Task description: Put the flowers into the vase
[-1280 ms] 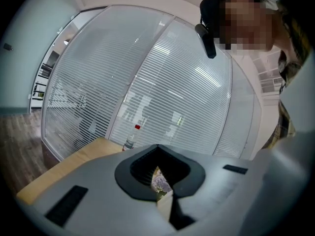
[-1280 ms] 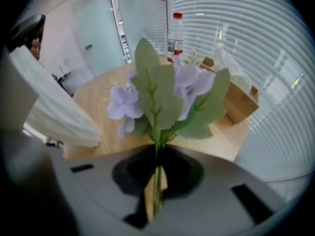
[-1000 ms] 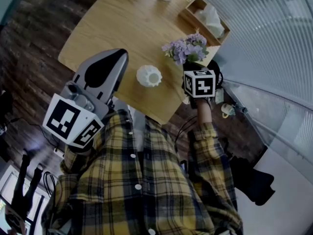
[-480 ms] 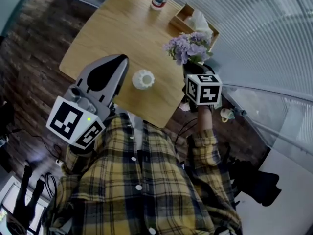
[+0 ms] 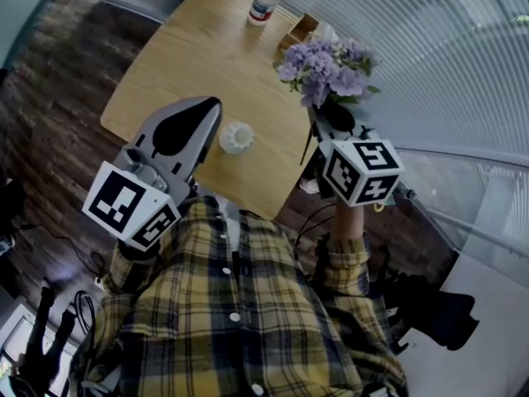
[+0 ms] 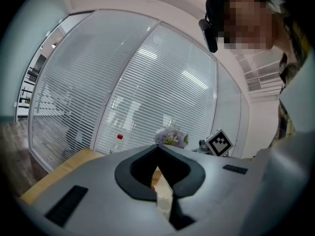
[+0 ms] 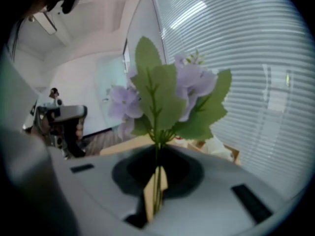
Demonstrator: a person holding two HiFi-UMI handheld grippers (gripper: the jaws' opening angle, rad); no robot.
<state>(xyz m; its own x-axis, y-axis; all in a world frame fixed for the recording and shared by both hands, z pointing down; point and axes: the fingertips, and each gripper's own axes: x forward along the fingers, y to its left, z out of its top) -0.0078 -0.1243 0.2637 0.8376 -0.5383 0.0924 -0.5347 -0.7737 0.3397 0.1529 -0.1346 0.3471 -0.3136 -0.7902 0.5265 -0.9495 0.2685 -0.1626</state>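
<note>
Over the right edge of the table [image 5: 198, 48], the flowers [image 5: 326, 64] stand upright in the right gripper [image 5: 329, 116], its jaws clamped on the thin green stems. The bunch is light and the stems probably flex, so hold low on the stems, never on the soft petals. The vase [image 5: 236, 137] sits on the near table, left of the flowers. The left gripper [image 5: 208, 110] has its jaws together and appears empty.
</note>
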